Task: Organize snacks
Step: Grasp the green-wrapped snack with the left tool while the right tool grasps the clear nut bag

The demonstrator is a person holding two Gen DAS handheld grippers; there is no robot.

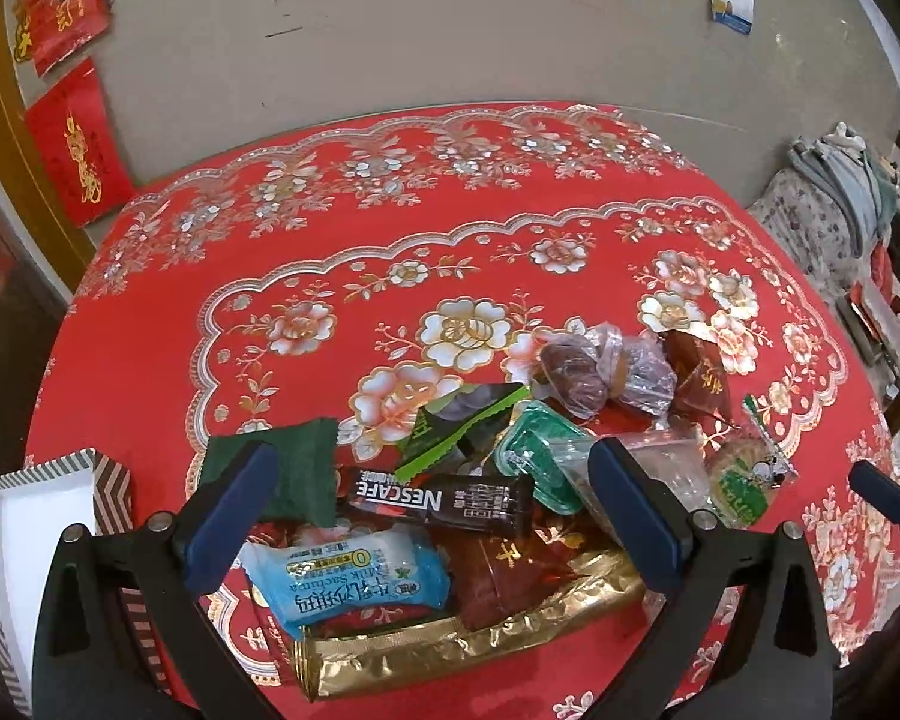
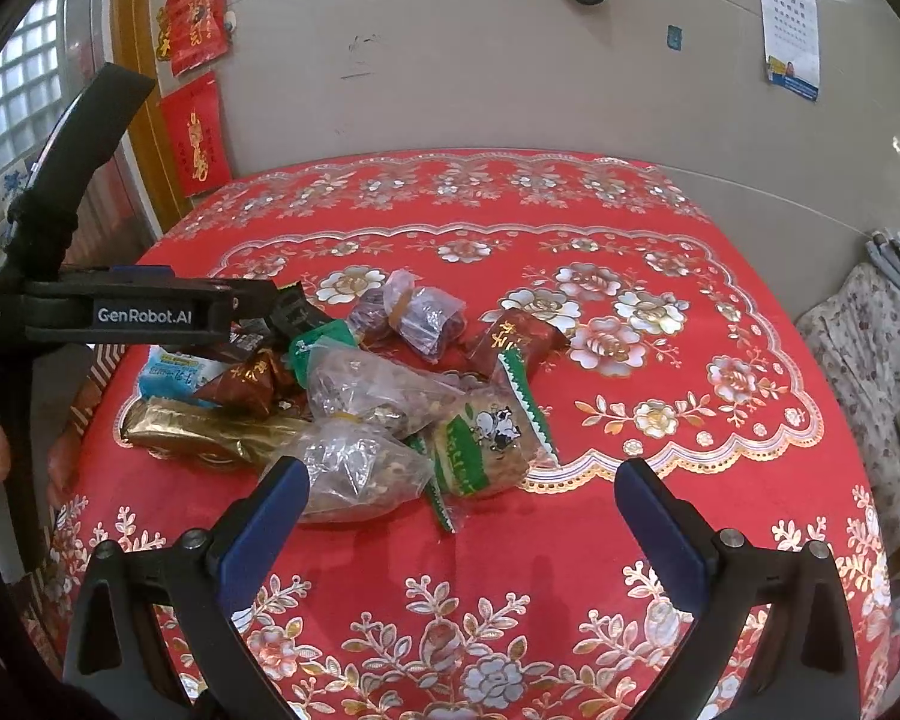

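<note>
A pile of snacks lies on the red flowered tablecloth point(image 1: 390, 228). My left gripper point(image 1: 432, 474) is open above the pile, over a black Nescafe stick point(image 1: 444, 501), a blue milk sachima pack point(image 1: 354, 582), a gold foil pack point(image 1: 450, 648) and a green tub point(image 1: 540, 462). A striped box point(image 1: 42, 516) sits at the left. My right gripper point(image 2: 459, 498) is open and empty, just in front of a green cookie pack point(image 2: 486, 450) and clear bags of nuts point(image 2: 354, 474). The left gripper's side point(image 2: 144, 315) shows in the right wrist view.
Wrapped dates point(image 2: 414, 315) and a brown candy pack point(image 2: 516, 339) lie behind the pile. A wall with red posters point(image 2: 195, 138) stands behind the table. A chair with folded cloth point(image 1: 834, 204) is at the right. The table's near edge is close.
</note>
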